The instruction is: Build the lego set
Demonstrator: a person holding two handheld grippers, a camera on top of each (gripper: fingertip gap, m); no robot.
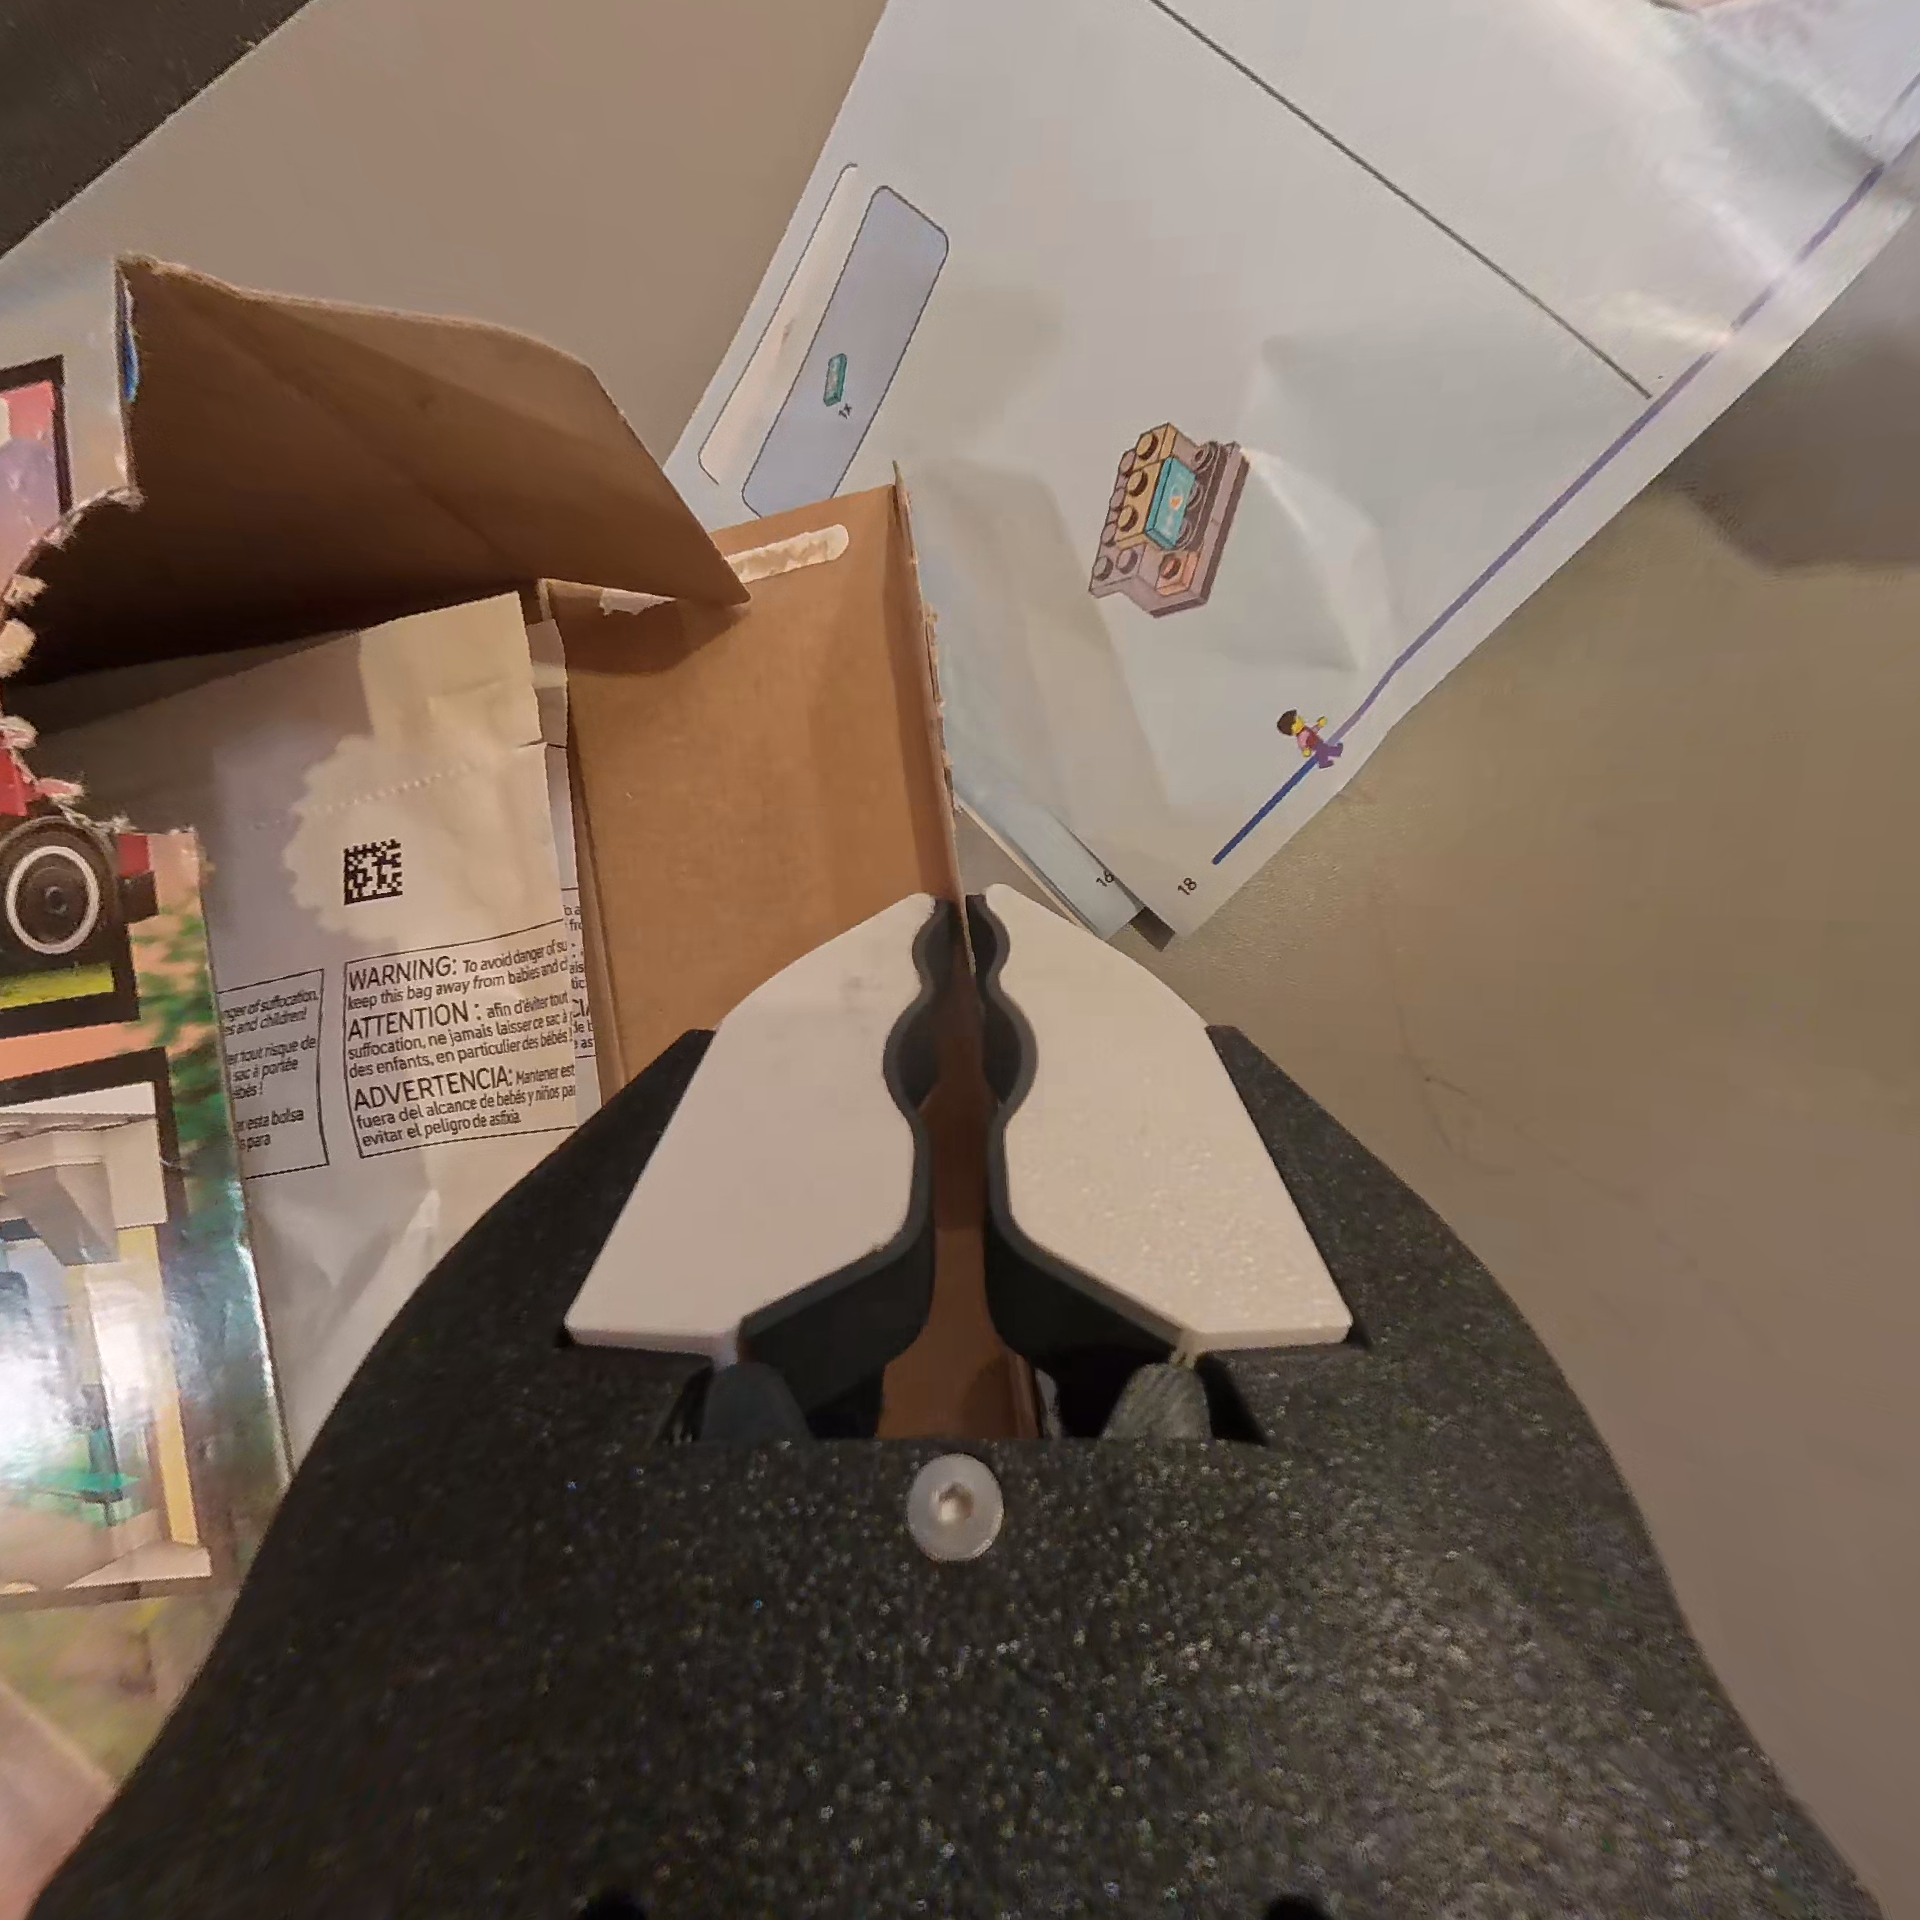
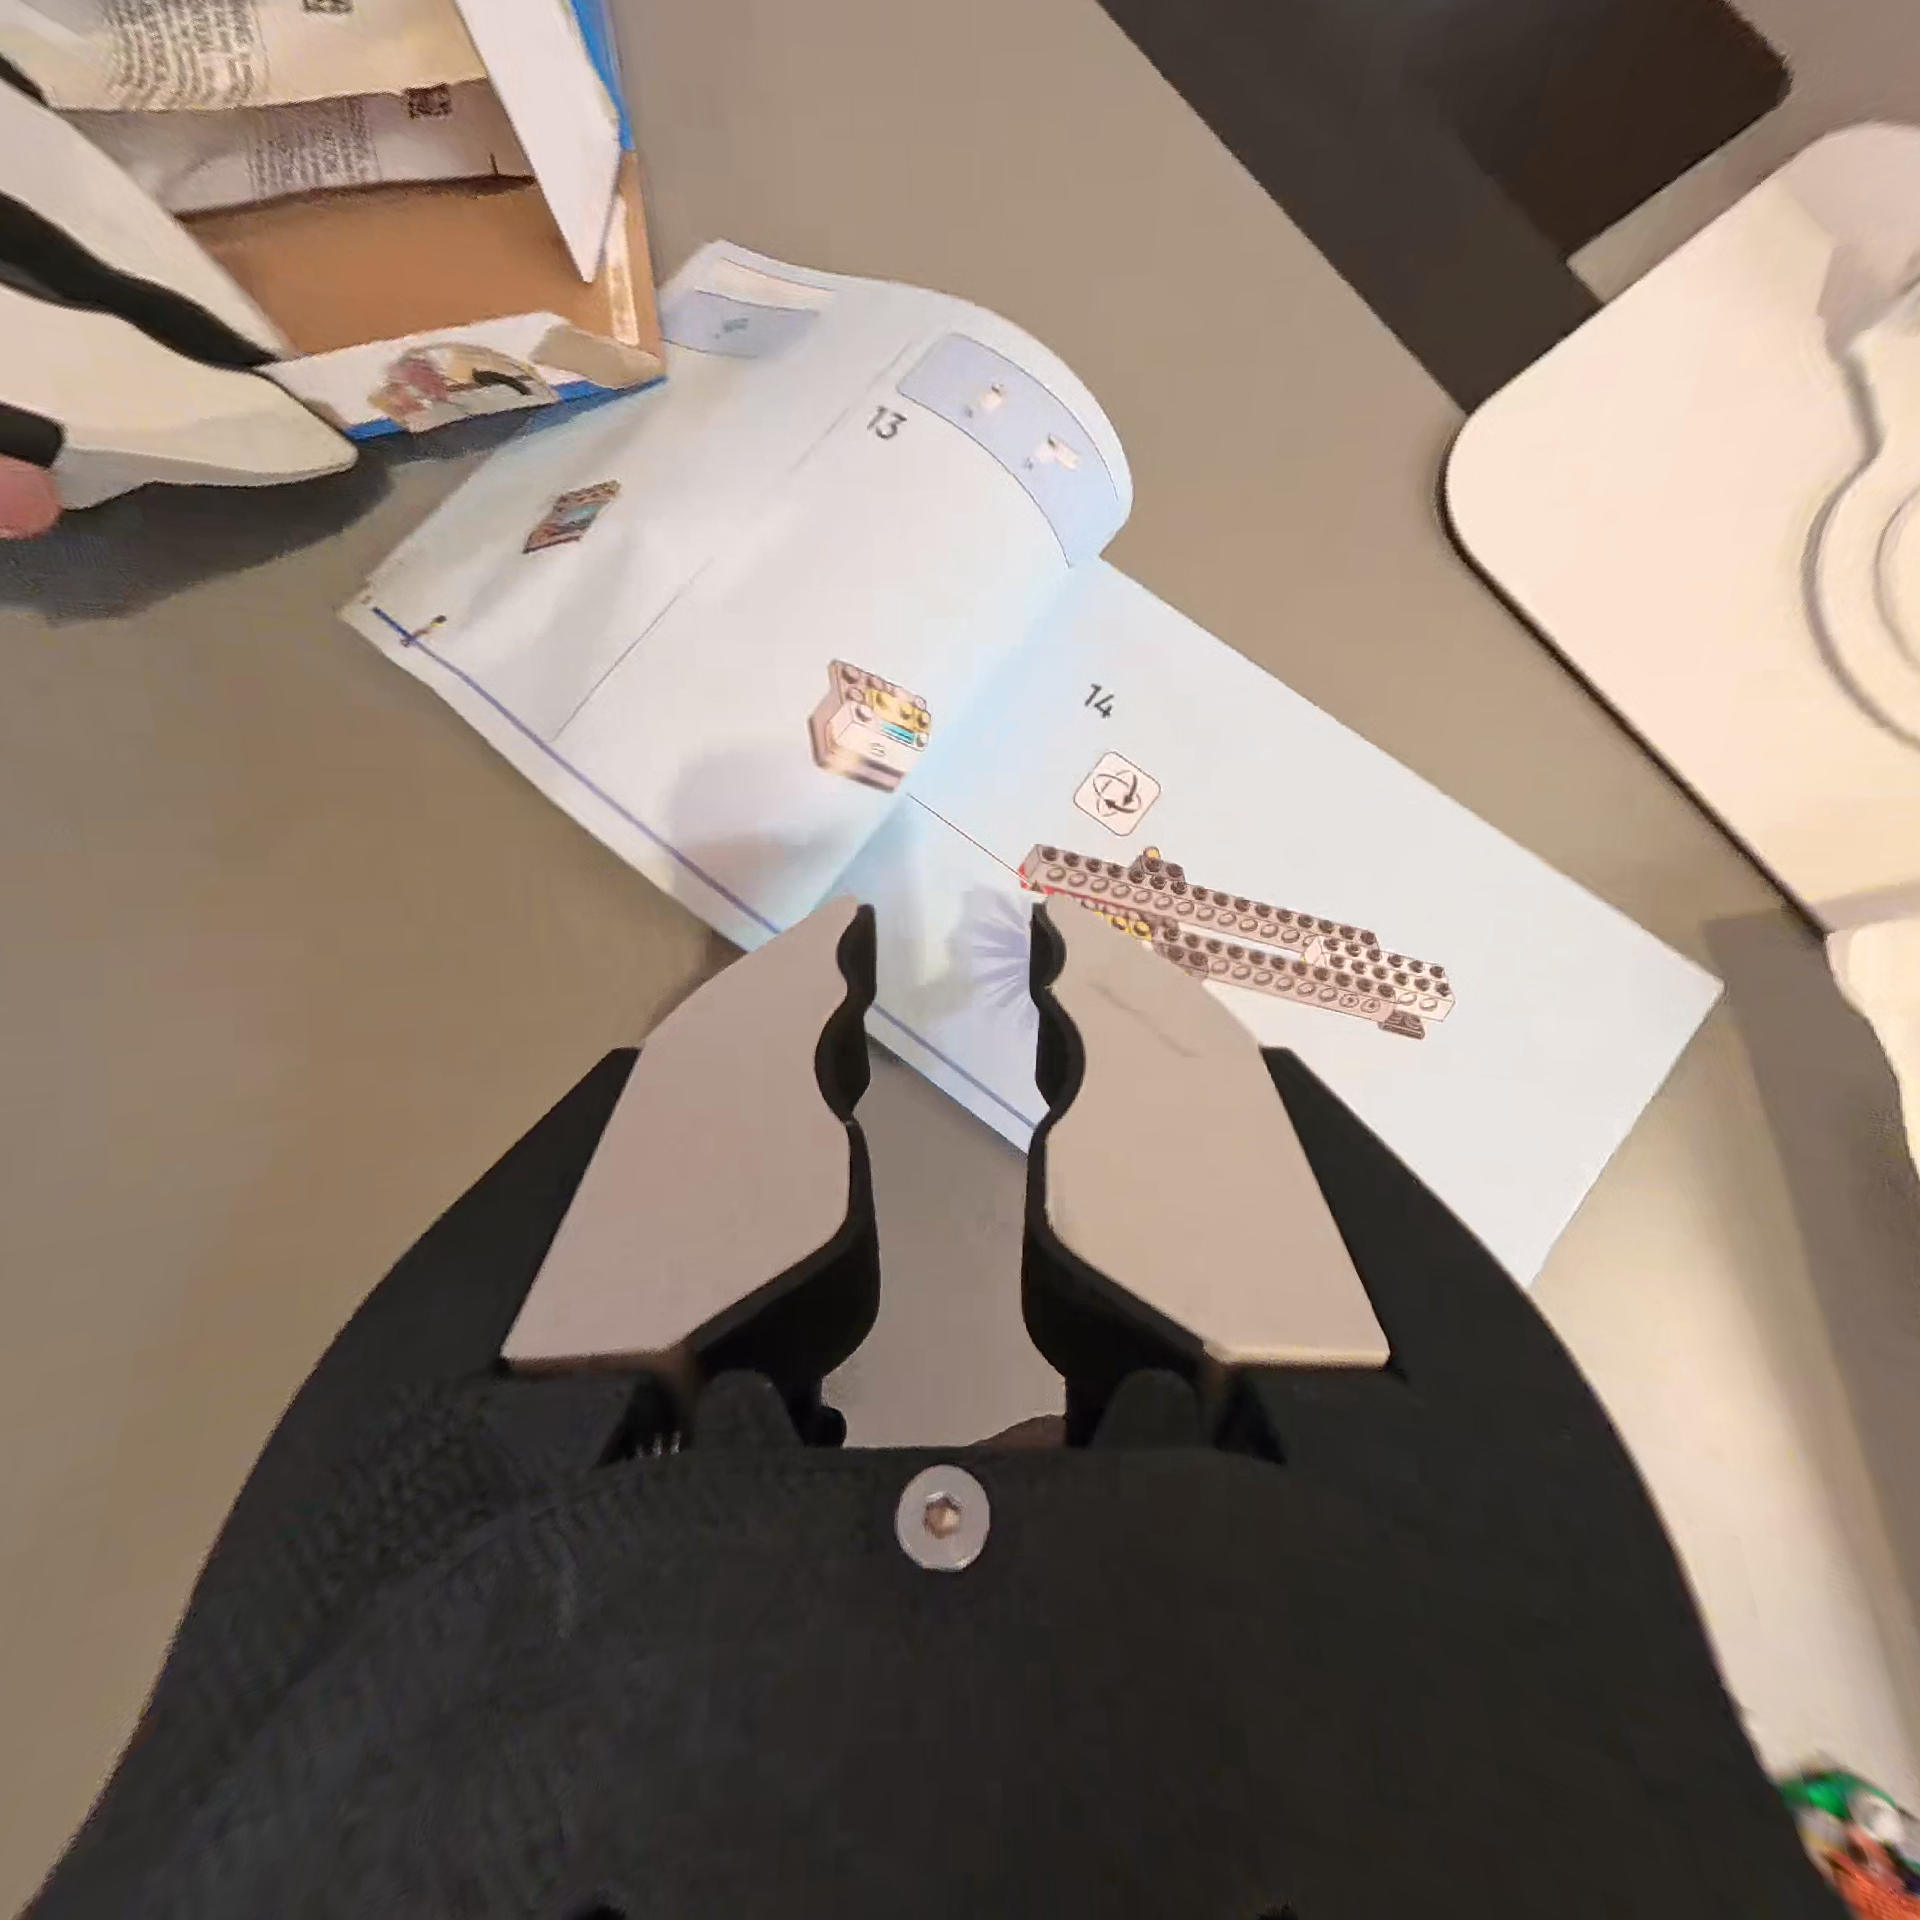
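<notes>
Your left gripper (image 1: 964, 914) is pinched on the cardboard box (image 1: 748, 790) side wall, steadying it; paper bag (image 1: 416, 883) inside. Your right gripper (image 2: 948, 925) hangs with jaws apart, empty, over the open instruction booklet (image 2: 1299, 831) on the table (image 2: 260, 935).

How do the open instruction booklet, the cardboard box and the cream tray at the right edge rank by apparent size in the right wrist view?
1. Instruction booklet, largest.
2. Cream tray, cut off by the frame, so its full extent is unsure.
3. Cardboard box, smallest; it is farther off and partly hidden.
</notes>
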